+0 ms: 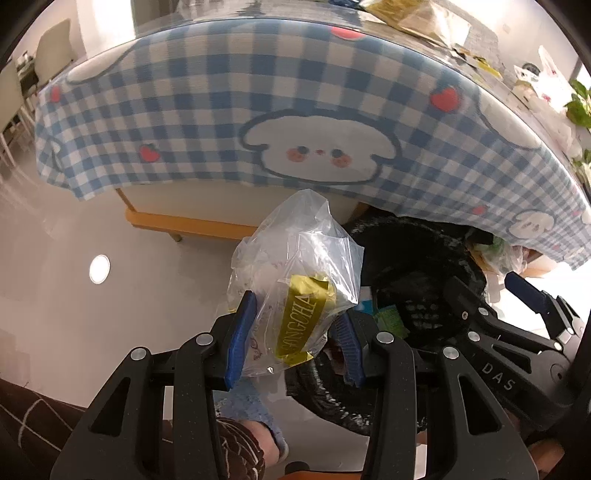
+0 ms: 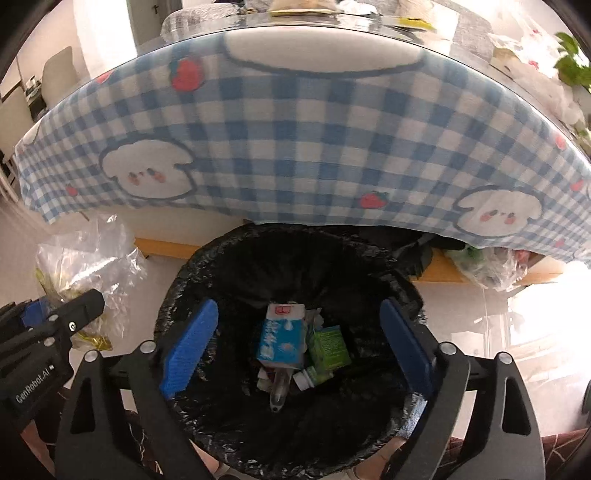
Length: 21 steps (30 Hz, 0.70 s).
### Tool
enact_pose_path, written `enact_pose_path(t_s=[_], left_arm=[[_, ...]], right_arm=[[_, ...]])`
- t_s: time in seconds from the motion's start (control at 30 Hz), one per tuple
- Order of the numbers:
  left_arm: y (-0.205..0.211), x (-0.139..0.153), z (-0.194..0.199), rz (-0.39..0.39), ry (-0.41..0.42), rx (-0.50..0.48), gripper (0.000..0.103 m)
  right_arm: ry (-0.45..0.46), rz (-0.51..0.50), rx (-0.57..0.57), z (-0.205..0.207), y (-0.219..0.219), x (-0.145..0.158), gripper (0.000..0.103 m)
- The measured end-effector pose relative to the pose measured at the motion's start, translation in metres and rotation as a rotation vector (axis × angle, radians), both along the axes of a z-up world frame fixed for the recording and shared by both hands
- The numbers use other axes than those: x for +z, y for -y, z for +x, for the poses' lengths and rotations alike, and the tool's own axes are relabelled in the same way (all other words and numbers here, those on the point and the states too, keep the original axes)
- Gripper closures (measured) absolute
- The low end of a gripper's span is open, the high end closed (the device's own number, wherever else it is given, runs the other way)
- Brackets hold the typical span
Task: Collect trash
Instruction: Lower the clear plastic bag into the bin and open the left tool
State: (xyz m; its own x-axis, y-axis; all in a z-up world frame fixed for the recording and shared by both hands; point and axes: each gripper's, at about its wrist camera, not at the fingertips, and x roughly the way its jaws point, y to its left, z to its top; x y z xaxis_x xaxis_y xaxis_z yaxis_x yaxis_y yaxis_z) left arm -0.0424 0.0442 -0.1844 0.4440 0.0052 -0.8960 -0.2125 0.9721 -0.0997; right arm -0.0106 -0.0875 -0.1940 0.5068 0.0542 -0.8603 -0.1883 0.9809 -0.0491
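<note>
Blue-and-white checked cloth [image 2: 295, 140] with cartoon faces hung over the near edge of the desk [image 1: 406, 33], and the pale floor [image 1: 110, 314] below shone with a ceiling light's reflection. Tucked partly under that cloth stood a bin [image 2: 295, 424] lined with a black bag, placed, I judged, so that scraps from the desk could go straight down into it.

Inside the bin lay a blue-and-white carton [image 2: 281, 338], a green carton [image 2: 330, 345] and a few smaller scraps, near the bottom. The right gripper [image 2: 295, 347] hung directly over the mouth, its jaws spread wide with nothing between them, the blue pads clear of the rim on both sides; that looked like a drop made over the centre so nothing could catch the liner.

To the left of the bin, the left gripper [image 1: 295, 332] had its jaws clenched on a clear plastic bag [image 1: 295, 273] with a yellow printed wrapper [image 1: 303, 317] inside. The grip sat low on the bag, pinching the wrapper through the film, probably so the loose plastic would not slip free. The bag stood beside the bin's rim, not yet over the opening, so this piece was not yet in.
</note>
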Motion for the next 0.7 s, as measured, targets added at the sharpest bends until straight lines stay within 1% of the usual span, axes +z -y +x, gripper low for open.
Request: enact_pose_path(t_s=[0.07, 0.2, 0.33, 0.7], left_arm=[[0.006, -0.001, 0.002, 0.000, -0.002, -0.013, 0.061], [0.024, -0.008, 0.009, 0.001, -0.016, -0.044, 0.061], [0.041, -0.016, 0.013, -0.007, -0.030, -0.074, 0.061], [0.098, -0.030, 0.025, 0.011, -0.048, -0.167, 0.061]], right_arm=[[-0.001, 0.002, -0.013, 0.001, 0.009, 0.001, 0.012], [-0.012, 0.000, -0.051, 0.006, 0.033, -0.001, 0.009], [-0.022, -0.010, -0.093, 0.006, 0.064, -0.005, 0.009], [-0.022, 0.011, -0.222, -0.004, 0.139, 0.004, 0.009]])
